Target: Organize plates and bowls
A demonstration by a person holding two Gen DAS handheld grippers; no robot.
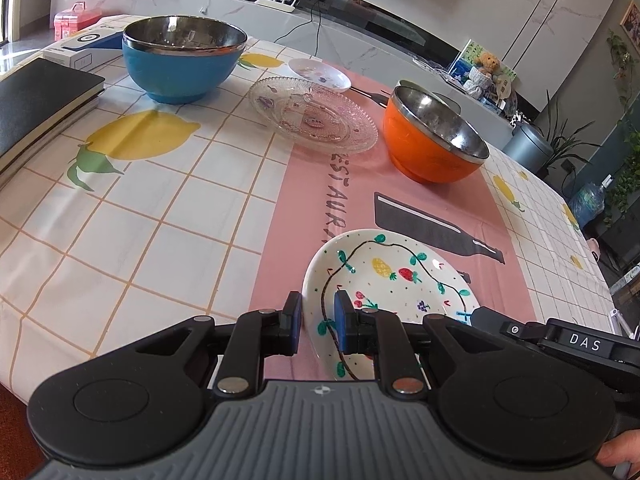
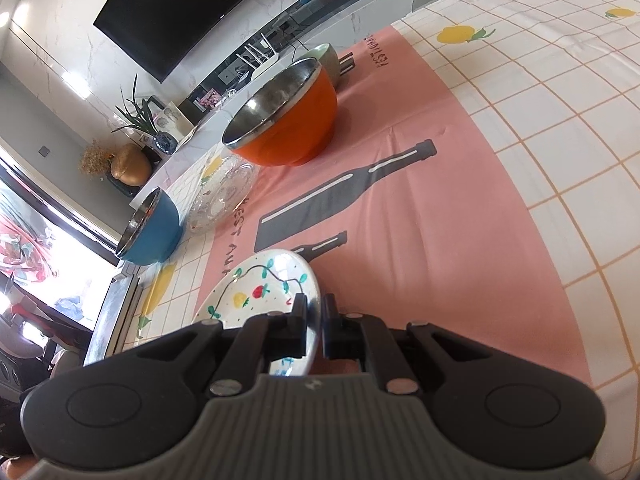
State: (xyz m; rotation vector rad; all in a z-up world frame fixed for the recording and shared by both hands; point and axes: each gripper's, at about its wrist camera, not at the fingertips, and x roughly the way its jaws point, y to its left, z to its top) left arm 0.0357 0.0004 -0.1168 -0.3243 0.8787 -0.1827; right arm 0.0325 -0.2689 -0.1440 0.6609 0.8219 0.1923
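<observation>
— Fruit-painted plate (image 1: 394, 280) sits on the pink tablecloth strip (image 1: 304, 216); my left gripper (image 1: 317, 322) straddles its rim, jaws narrow.

— Right side?

— My right gripper (image 2: 314, 330) is pinched on the rim. Glazed ceramic: stiff, slippery, breakable.

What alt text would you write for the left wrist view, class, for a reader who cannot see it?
The left gripper clamps the rim of a white fruit-painted plate over a lemon-print tablecloth, with the right gripper at the plate's other edge. Beyond stand a clear glass plate, an orange bowl, a blue bowl and a small white dish.
</observation>
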